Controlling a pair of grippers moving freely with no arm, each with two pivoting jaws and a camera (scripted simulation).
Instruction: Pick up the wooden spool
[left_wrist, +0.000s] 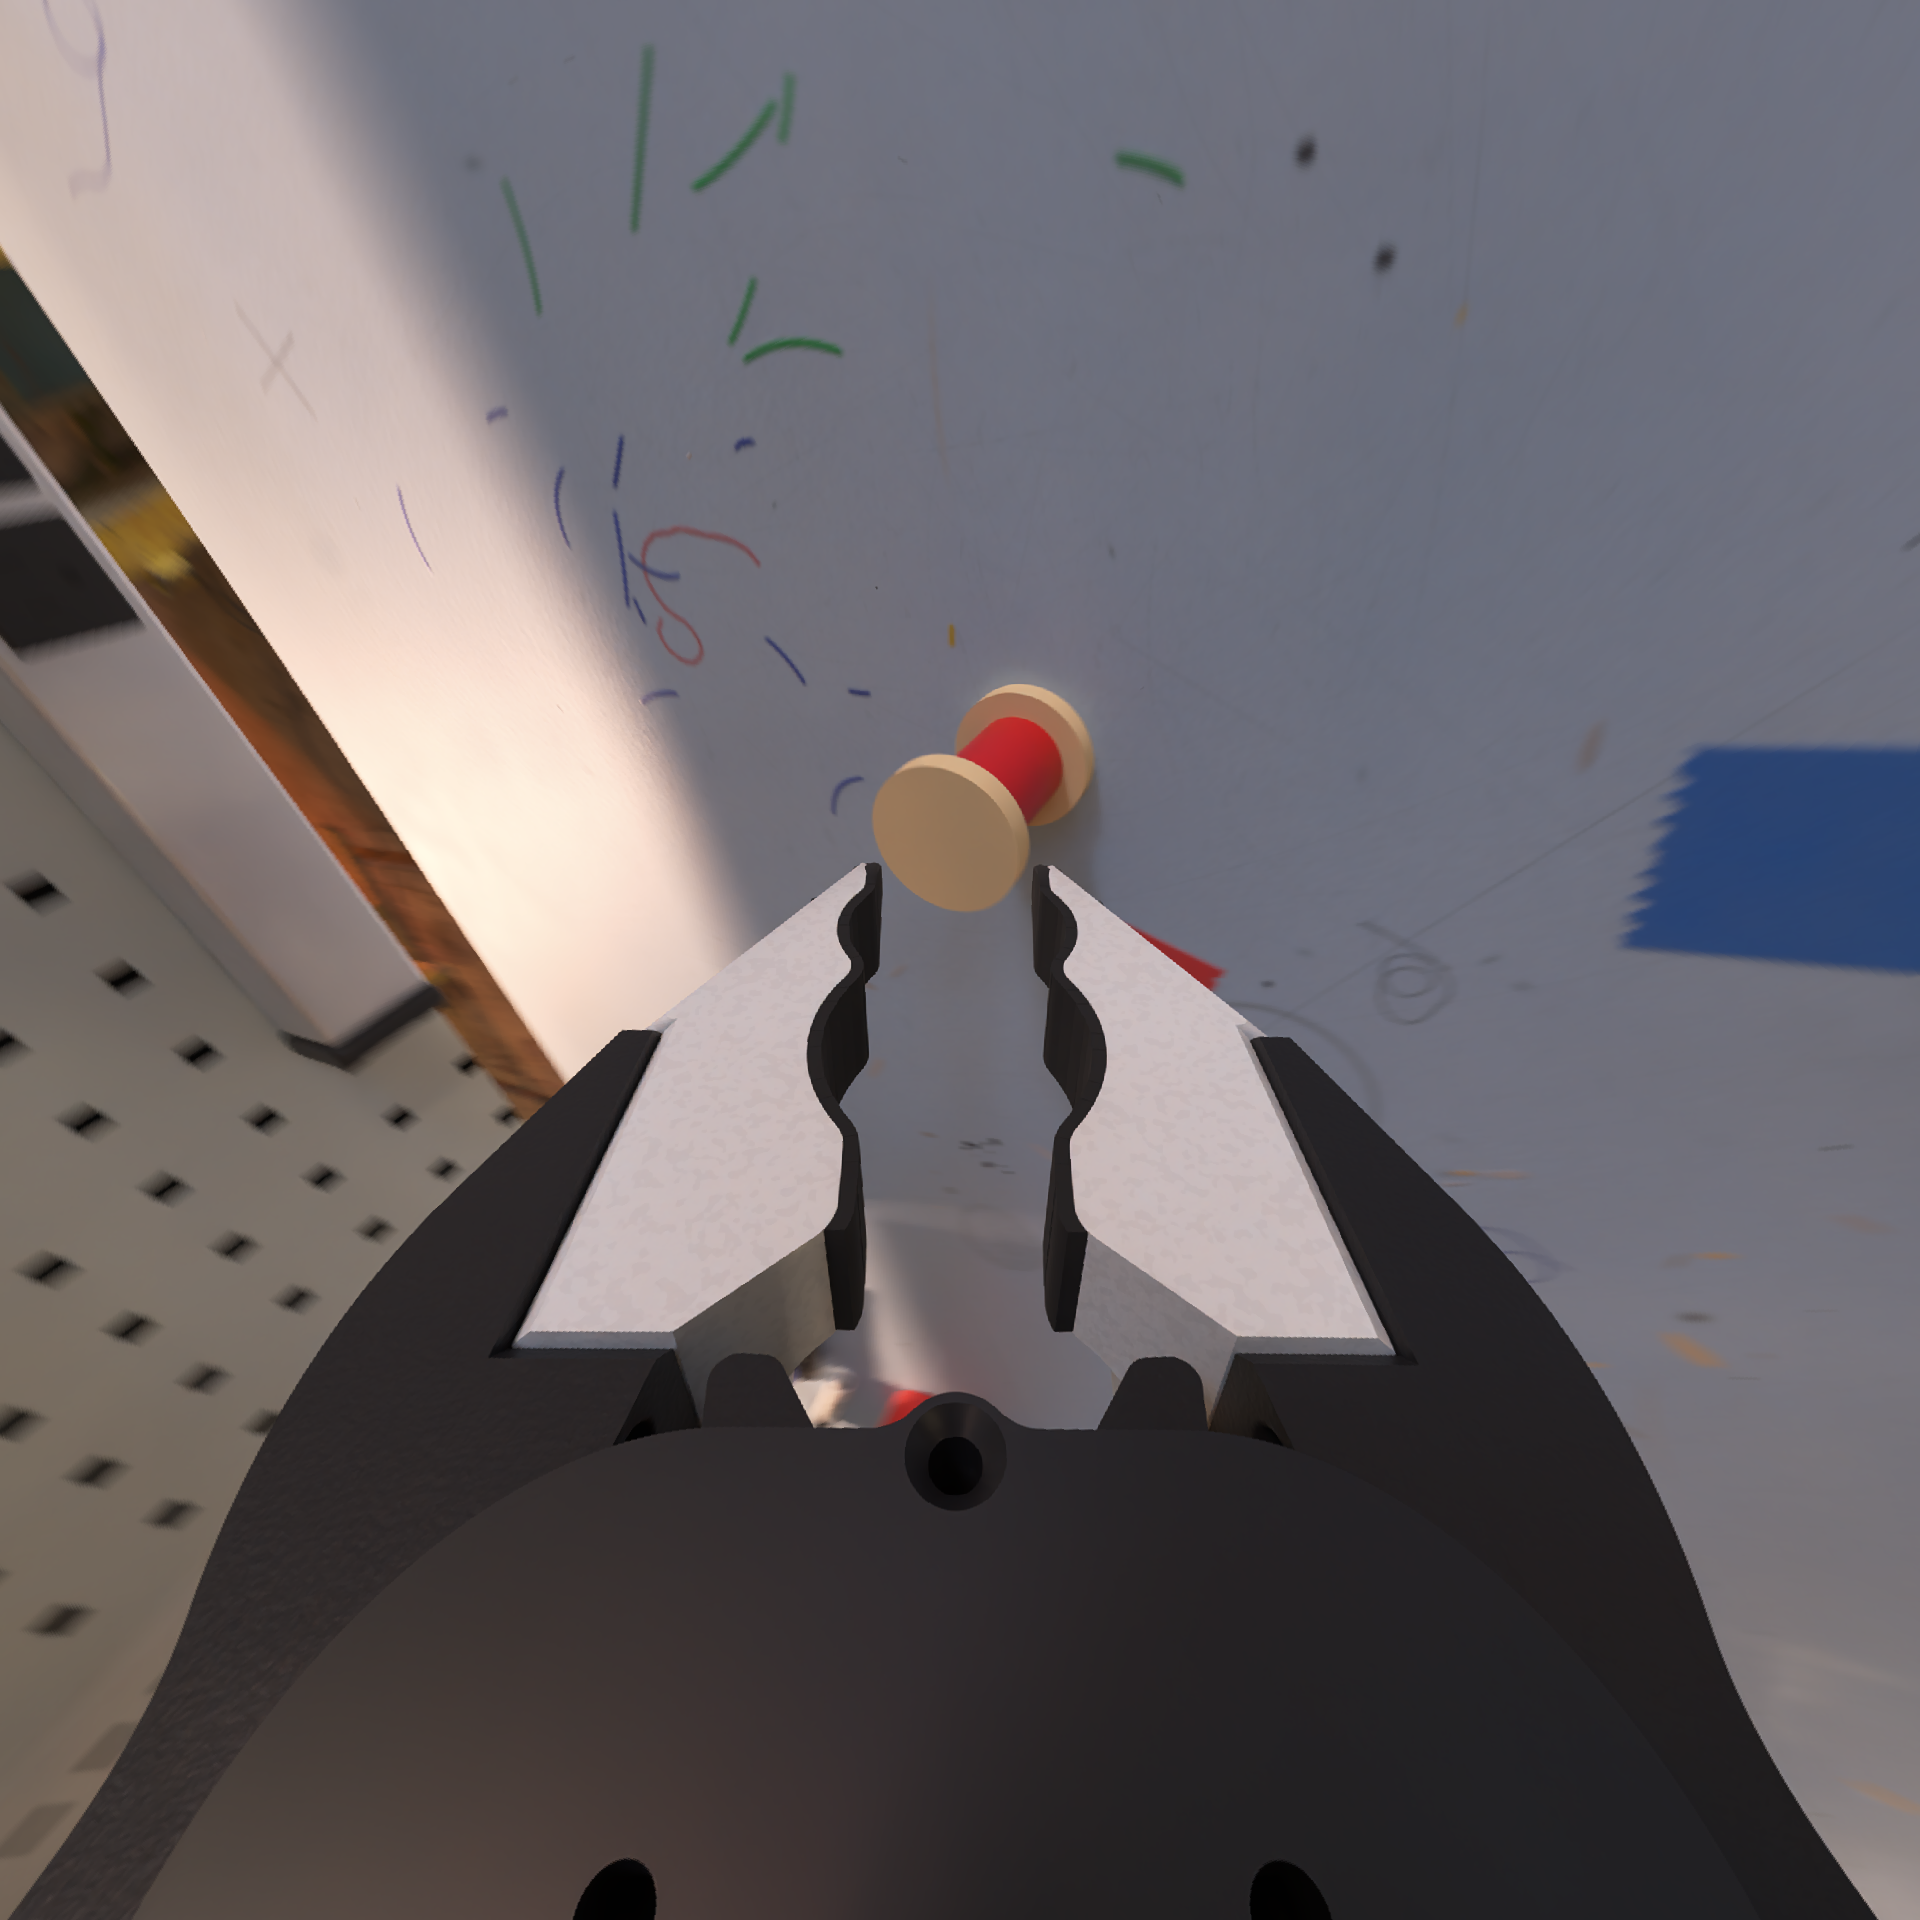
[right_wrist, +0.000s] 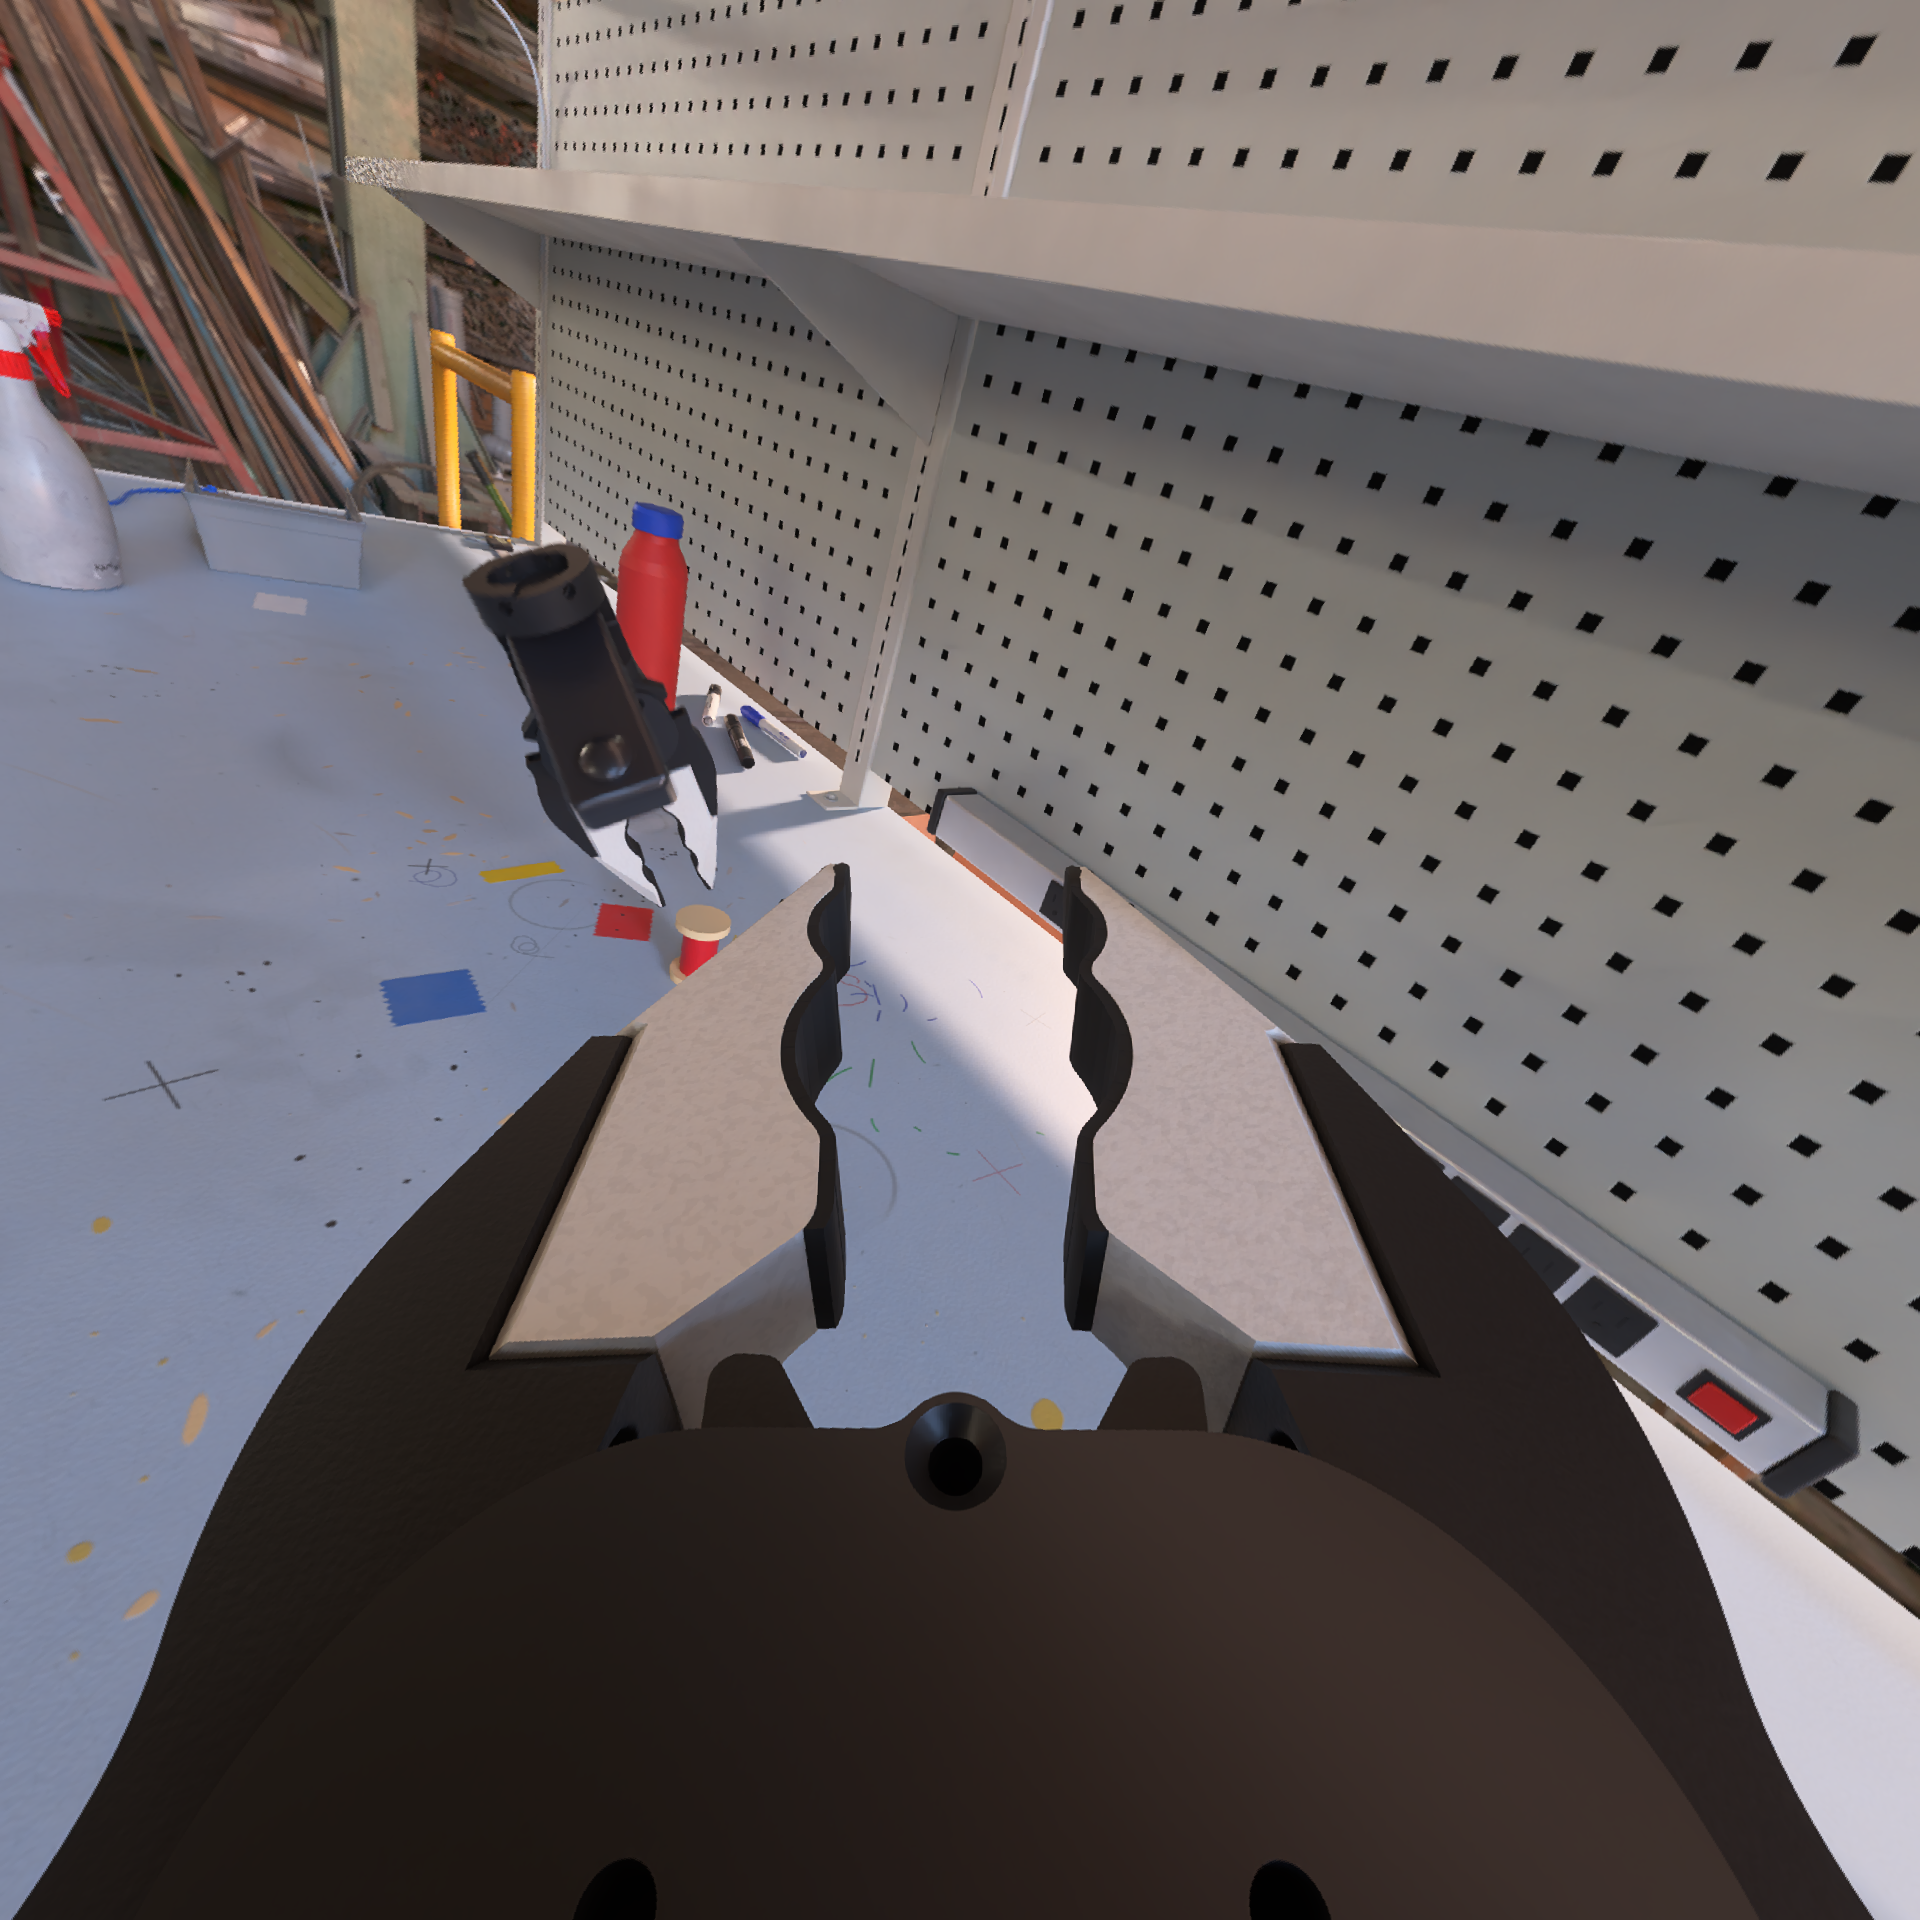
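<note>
The wooden spool (left_wrist: 982, 795) has tan end discs and red thread. It stands upright on the pale table, just past my left gripper's tips. My left gripper (left_wrist: 956, 883) is open and empty, its tips a little short of the spool's top disc. In the right wrist view the spool (right_wrist: 701, 940) stands beside a red square mark, partly hidden by my right finger, with the left gripper (right_wrist: 681, 883) hovering above it, pointing down. My right gripper (right_wrist: 956, 883) is open and empty, off to the side over the table.
A pegboard wall (right_wrist: 1351, 675) with a shelf runs along the table's back edge. A red bottle with blue cap (right_wrist: 651, 603), markers (right_wrist: 753, 732), a spray bottle (right_wrist: 47, 488), a grey tray (right_wrist: 281, 545) and a power strip (right_wrist: 1683, 1382) are there. A blue patch (left_wrist: 1787, 857) marks the table.
</note>
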